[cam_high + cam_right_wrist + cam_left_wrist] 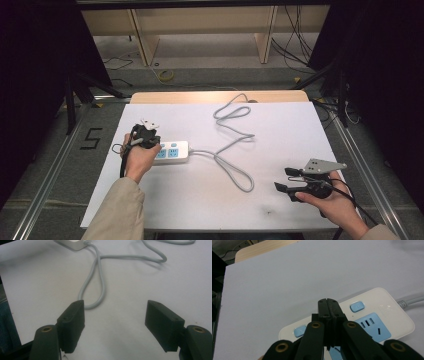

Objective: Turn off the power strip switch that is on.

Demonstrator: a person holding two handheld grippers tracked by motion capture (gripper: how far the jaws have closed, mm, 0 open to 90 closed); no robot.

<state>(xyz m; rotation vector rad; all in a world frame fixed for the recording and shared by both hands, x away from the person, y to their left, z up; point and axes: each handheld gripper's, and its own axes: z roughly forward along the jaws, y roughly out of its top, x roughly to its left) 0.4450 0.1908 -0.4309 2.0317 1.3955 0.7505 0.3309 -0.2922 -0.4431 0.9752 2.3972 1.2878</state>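
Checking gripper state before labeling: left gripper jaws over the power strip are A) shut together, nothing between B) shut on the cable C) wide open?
A: in the left gripper view the left gripper has its jaws pressed together, empty, above the power strip.

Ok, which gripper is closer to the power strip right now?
Left. The left gripper, jaws shut, is right over the power strip at its left end; the right gripper is open, well off toward the table's near right corner.
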